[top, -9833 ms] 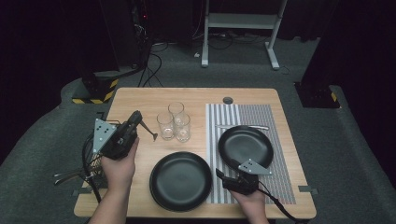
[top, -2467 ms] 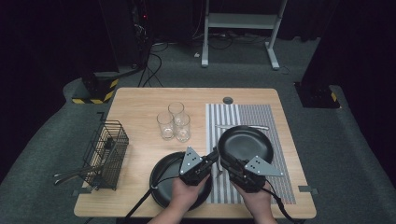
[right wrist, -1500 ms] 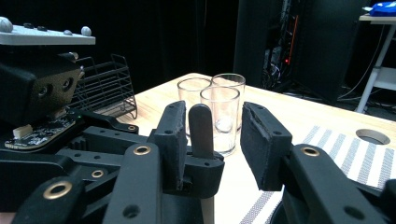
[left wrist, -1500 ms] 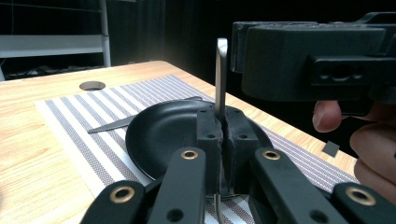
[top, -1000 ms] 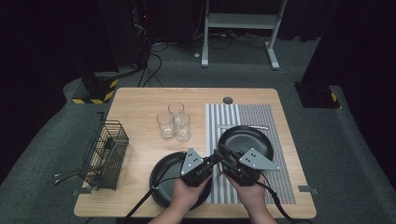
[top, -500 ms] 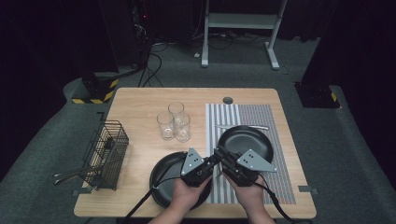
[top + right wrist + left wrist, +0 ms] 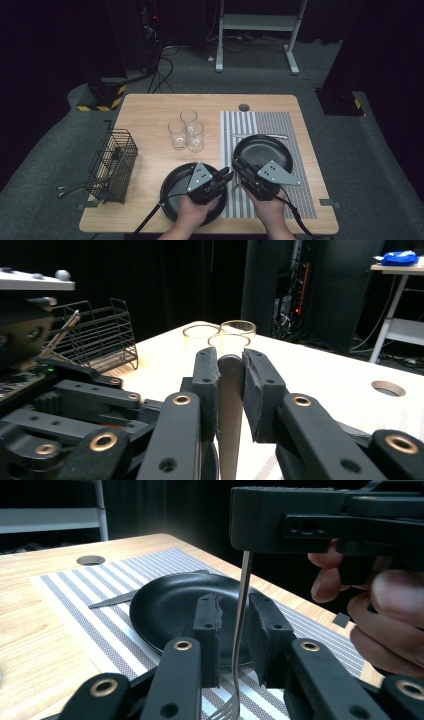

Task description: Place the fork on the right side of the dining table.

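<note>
1. In the high view I have both hands low in the centre of the frame. My left hand-held gripper [image 7: 226,176] sits over the right edge of the round black plate [image 7: 175,192] at the desk's near edge; my right hand-held gripper [image 7: 236,164] sits just beside it, over the grey striped placemat [image 7: 280,125]. Their tips nearly meet. A second round black plate [image 7: 265,150] lies on the placemat above my right hand. Three clear drinking glasses [image 7: 186,131] stand together near the middle of the light wooden desk [image 7: 150,107], and a black wire cutlery basket [image 7: 114,165] stands at the left edge.

2. In the left gripper view, the slim metal fork [image 7: 240,630] stands upright in the centre of the frame, tines at the bottom, its handle rising into the right hand-held gripper [image 7: 320,525] at the upper right. My left jaws have just been opening; they now stand spread on either side of the fork, pads off it. Behind lies the black plate [image 7: 165,605] on the placemat [image 7: 75,590].

3. In the right gripper view, my jaws are pinching the fork's flat handle [image 7: 230,390] in the centre. The glasses [image 7: 220,337] stand behind it and the wire basket [image 7: 100,335] is at the upper left.
</note>
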`<act>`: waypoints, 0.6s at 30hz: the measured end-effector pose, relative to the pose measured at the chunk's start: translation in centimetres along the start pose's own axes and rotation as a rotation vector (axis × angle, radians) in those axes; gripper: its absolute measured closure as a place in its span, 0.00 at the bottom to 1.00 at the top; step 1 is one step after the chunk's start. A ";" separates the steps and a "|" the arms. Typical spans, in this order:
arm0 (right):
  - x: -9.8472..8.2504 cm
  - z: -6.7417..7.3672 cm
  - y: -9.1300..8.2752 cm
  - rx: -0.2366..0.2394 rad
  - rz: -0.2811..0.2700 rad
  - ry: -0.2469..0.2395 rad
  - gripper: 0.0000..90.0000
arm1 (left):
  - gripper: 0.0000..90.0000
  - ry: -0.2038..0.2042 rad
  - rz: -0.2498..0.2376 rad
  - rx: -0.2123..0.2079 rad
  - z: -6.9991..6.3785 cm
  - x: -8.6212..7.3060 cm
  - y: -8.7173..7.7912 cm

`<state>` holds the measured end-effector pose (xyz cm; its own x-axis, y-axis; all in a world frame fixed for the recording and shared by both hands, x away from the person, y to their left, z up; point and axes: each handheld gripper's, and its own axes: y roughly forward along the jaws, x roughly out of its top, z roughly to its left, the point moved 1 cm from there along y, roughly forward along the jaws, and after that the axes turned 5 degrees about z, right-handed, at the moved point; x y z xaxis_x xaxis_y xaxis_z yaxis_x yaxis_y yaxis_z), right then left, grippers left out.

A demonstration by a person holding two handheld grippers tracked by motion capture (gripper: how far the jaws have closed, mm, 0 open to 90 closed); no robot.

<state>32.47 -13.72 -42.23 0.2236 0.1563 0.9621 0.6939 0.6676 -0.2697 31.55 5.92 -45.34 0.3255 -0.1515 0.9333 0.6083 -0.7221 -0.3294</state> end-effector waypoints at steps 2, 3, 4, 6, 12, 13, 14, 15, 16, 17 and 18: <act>0.0 -0.1 -0.1 -0.003 -0.001 0.000 0.86 | 0.83 0.002 -0.002 0.004 0.1 -0.2 -0.4; 0.0 -0.2 -0.2 -0.006 0.000 0.001 0.86 | 0.83 0.001 -0.003 0.008 0.2 -0.3 -0.6; 0.0 -0.2 -0.2 -0.007 0.000 0.001 0.86 | 0.83 0.002 -0.002 0.011 0.3 -0.3 -0.7; -0.1 -0.3 -0.4 -0.010 0.001 0.005 0.86 | 0.82 0.009 0.009 0.024 0.8 -0.5 -1.1; -0.2 -0.5 -0.8 -0.015 0.000 0.014 0.86 | 0.81 0.005 0.015 0.082 2.7 -0.8 -2.5; -0.2 -0.5 -0.8 -0.017 -0.001 0.013 0.86 | 0.81 0.001 0.013 0.095 3.0 -0.8 -2.8; -0.2 -0.5 -0.9 -0.018 -0.001 0.014 0.86 | 0.81 0.000 0.013 0.105 3.2 -0.9 -3.0; -0.2 -0.6 -0.9 -0.018 -0.002 0.015 0.86 | 0.81 0.001 0.013 0.123 3.6 -1.0 -3.3; -0.2 -0.6 -0.9 -0.018 -0.001 0.016 0.86 | 0.81 0.004 0.011 0.140 4.0 -1.1 -3.6; -0.3 -0.6 -1.0 -0.021 -0.002 0.015 0.86 | 0.81 0.009 0.011 0.152 4.2 -1.2 -3.9; -0.3 -0.7 -1.0 -0.020 -0.002 0.016 0.86 | 0.81 0.008 0.011 0.161 4.4 -1.3 -4.0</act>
<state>32.16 -14.94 -42.25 0.2336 0.1432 0.9617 0.7081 0.6528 -0.2692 31.81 11.98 -45.87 0.3272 -0.1648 0.9305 0.7133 -0.6028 -0.3575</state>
